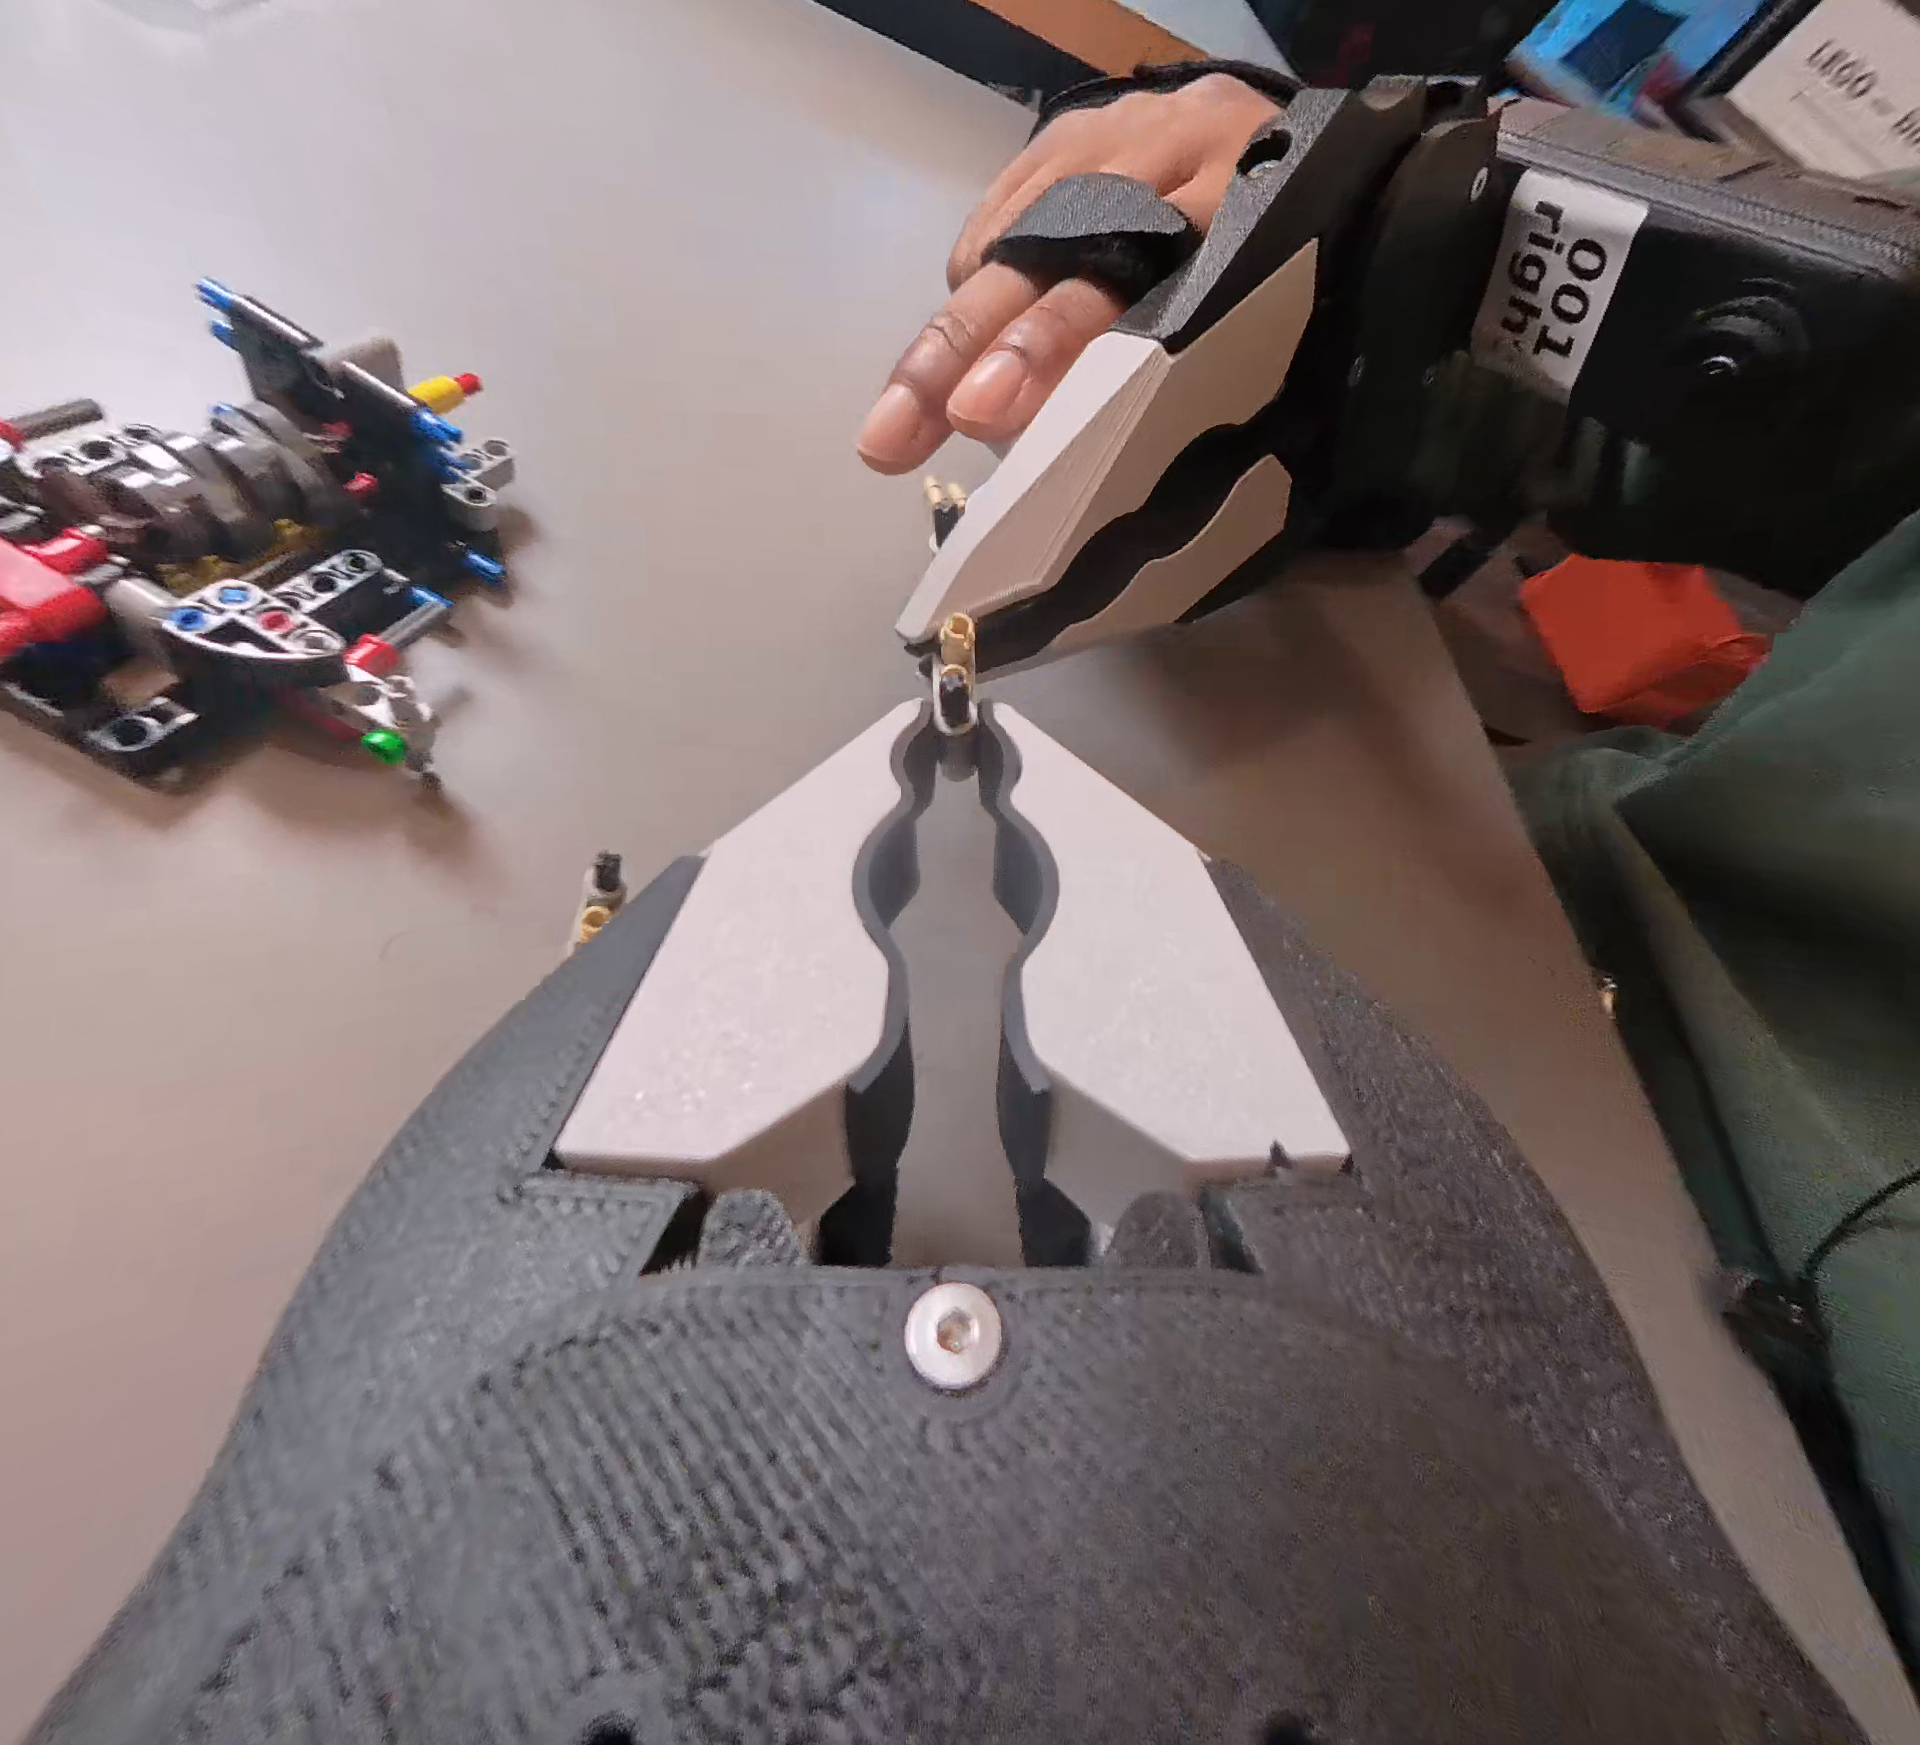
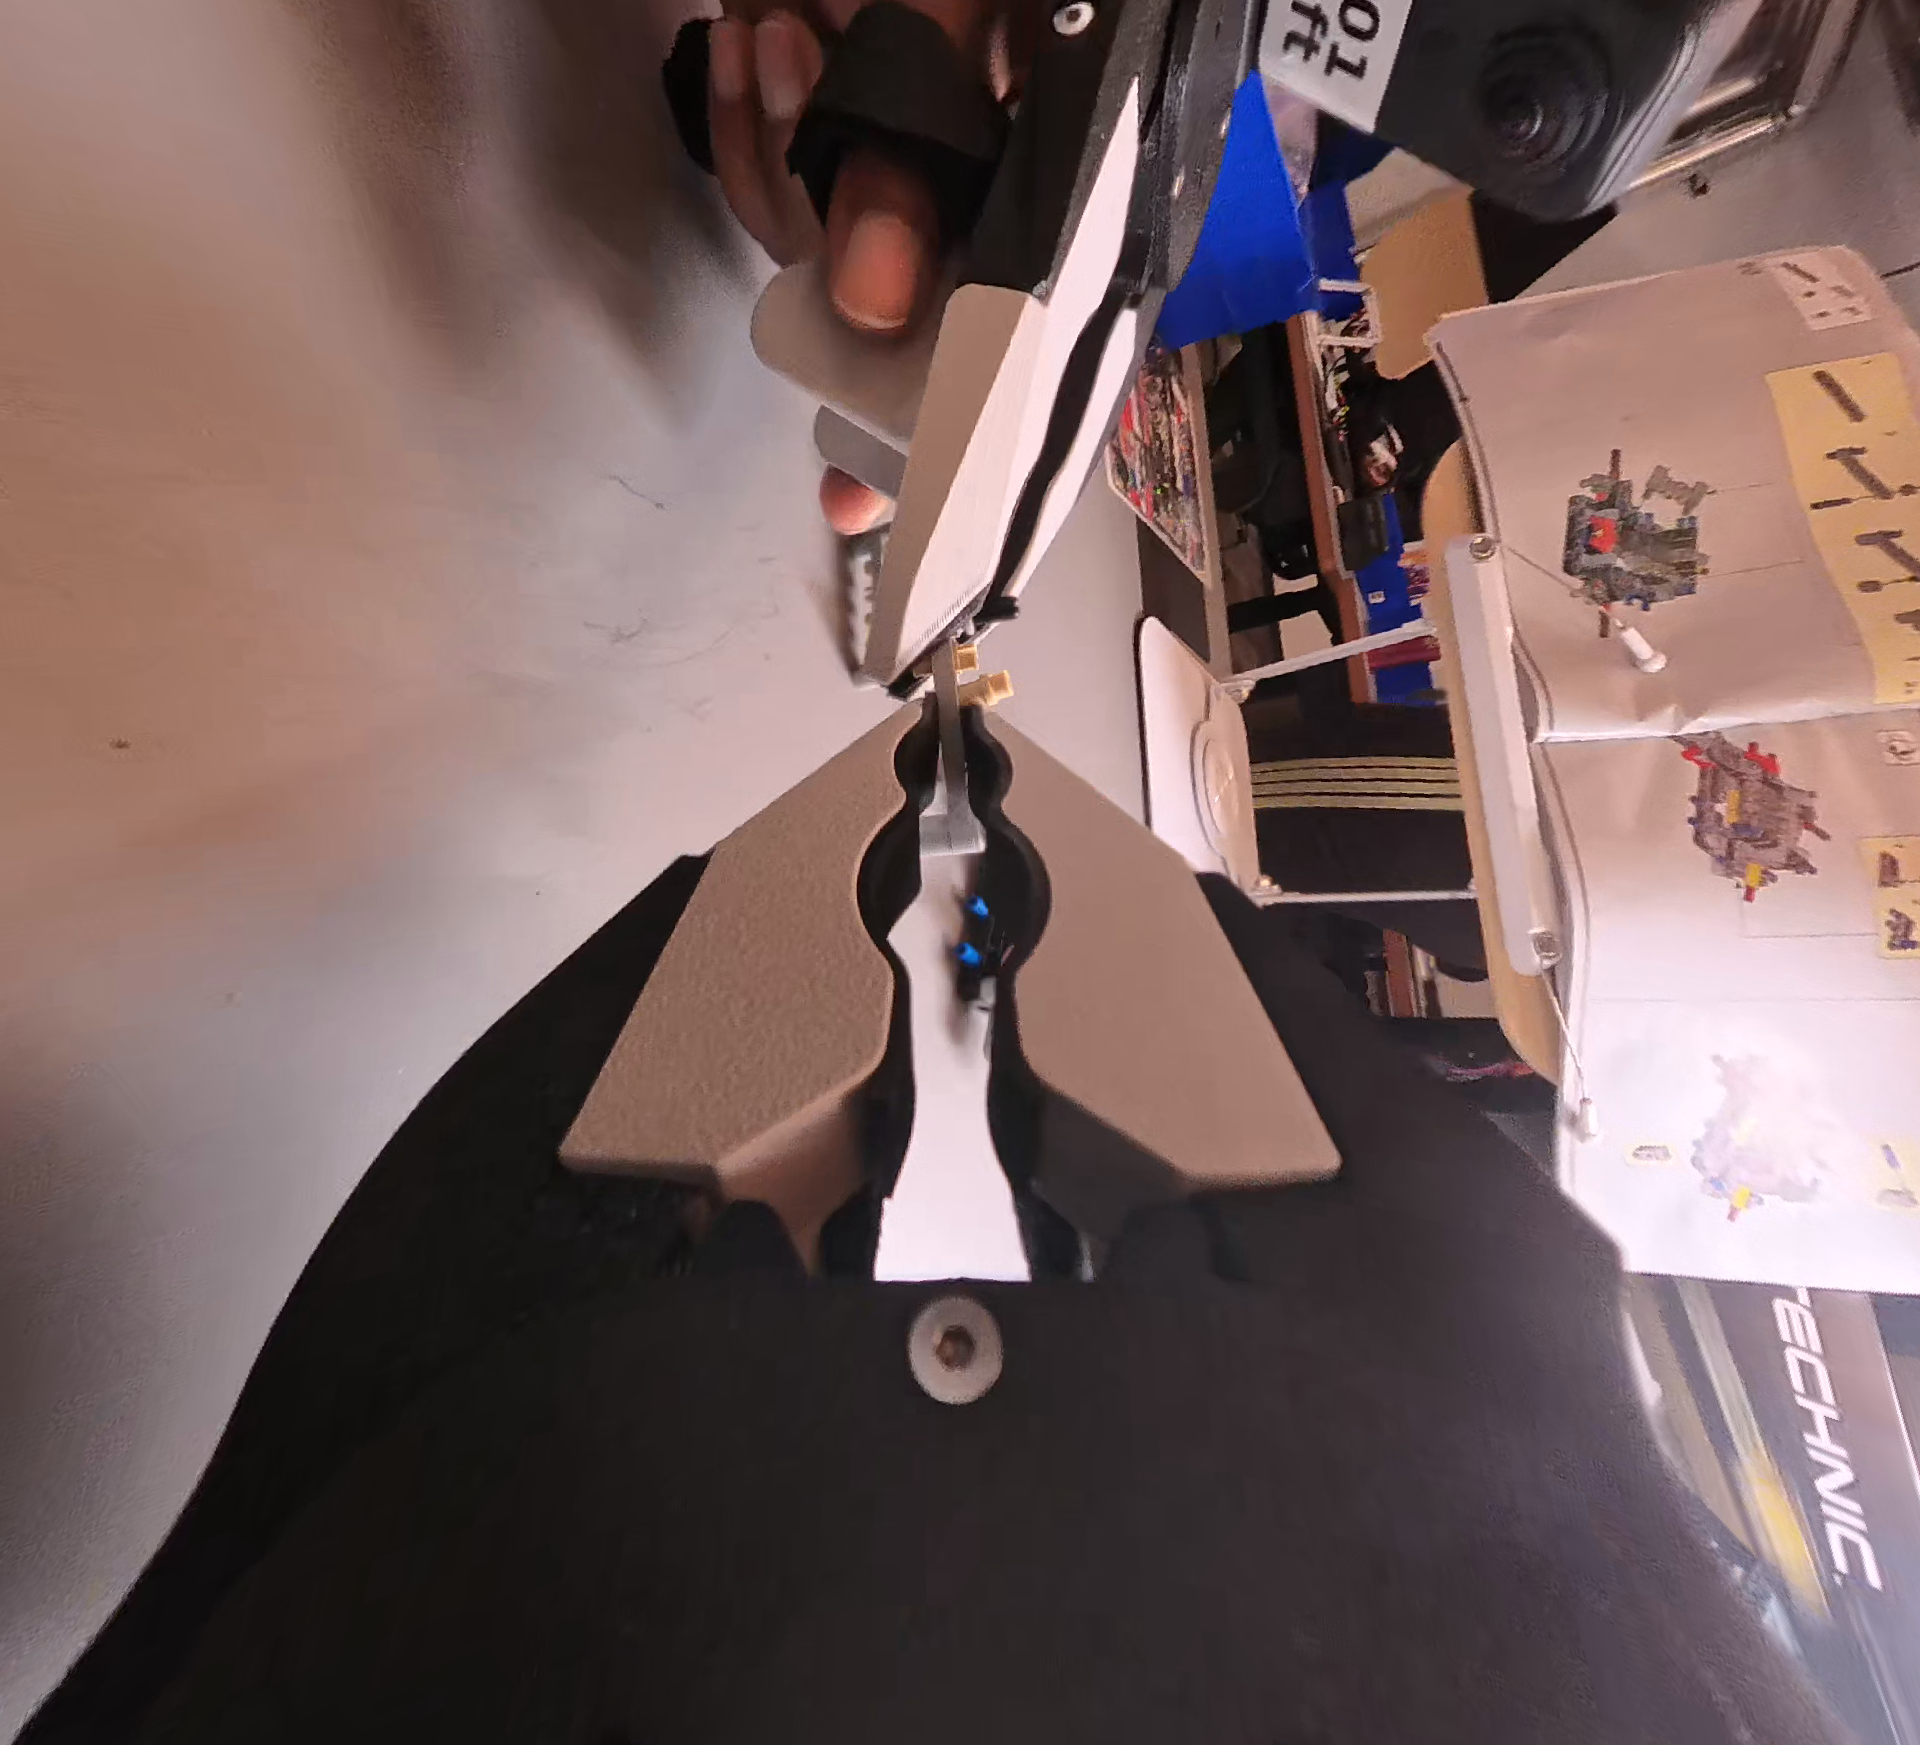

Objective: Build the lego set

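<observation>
Above the beige table (image 1: 675, 261), near the centre of the left wrist view, the tips of the two grippers are brought almost together over one small lego piece. The left gripper (image 1: 953, 716) is seen closed on a small grey-and-black connector (image 1: 951, 696), pinched at the very ends of its fingers. The right gripper (image 1: 951, 641), entering from 2 o'clock, is closed on a tan pin (image 1: 957, 633) that sits directly at 12 o'clock of the connector and touches it. The right hand (image 1: 1049, 282), strapped to its tool, is seen at 1 o'clock.

In the right wrist view, a thin grey beam (image 2: 951, 781) is held between the right gripper's (image 2: 956, 724) fingertips, with two tan pins (image 2: 987, 677) standing out of it just where the left gripper (image 2: 940, 672) comes down from 12 o'clock. Whether these pins are fully seated cannot be told.

The partly built lego model (image 1: 239, 552), in black, grey, red and blue, lies on the table at 9 o'clock in the left wrist view, well apart from both grippers. A small loose part (image 1: 601, 895) rests on the table just beside the left gripper's body at 8 o'clock. An open instruction booklet (image 2: 1704, 760) is propped at 3 o'clock in the right wrist view.
</observation>
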The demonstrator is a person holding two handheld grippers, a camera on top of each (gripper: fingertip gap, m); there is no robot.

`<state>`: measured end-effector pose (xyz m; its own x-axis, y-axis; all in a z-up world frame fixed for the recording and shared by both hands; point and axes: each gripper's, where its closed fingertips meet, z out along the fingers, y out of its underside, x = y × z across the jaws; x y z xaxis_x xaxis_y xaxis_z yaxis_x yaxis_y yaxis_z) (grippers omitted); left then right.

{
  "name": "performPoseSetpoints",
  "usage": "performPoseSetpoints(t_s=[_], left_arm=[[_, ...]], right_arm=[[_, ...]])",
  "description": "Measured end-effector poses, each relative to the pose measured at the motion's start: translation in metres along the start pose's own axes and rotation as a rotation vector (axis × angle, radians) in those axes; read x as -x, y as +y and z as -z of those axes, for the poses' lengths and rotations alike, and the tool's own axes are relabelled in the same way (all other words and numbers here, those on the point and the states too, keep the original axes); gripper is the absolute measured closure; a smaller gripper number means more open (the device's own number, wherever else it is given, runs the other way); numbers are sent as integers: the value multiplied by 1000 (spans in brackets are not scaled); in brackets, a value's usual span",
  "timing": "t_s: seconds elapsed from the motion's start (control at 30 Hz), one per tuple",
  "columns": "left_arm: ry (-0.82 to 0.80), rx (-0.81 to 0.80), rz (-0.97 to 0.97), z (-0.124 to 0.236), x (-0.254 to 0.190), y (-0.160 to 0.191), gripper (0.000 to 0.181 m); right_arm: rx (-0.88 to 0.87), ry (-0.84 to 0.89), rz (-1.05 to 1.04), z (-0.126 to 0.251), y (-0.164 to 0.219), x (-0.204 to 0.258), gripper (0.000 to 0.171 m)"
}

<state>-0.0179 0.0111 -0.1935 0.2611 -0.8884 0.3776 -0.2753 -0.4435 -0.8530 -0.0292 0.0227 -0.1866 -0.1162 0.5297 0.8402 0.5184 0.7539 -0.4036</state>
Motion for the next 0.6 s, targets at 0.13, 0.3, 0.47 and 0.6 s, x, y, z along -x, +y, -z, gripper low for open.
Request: performPoseSetpoints(t_s=[0.13, 0.3, 0.47, 0.6], left_arm=[[-44, 29, -74, 1, 4, 4, 176], [-23, 95, -89, -11, -1, 15, 175], [-11, 105, -82, -16, -4, 19, 176], [-93, 107, -168, -19, 4, 20, 175]], right_arm=[[-36, 4, -76, -2, 1, 3, 163], [-15, -32, 5, 4, 2, 16, 156], [-12, -81, -11, 7, 3, 19, 161], [-13, -115, -136, 6, 9, 20, 159]])
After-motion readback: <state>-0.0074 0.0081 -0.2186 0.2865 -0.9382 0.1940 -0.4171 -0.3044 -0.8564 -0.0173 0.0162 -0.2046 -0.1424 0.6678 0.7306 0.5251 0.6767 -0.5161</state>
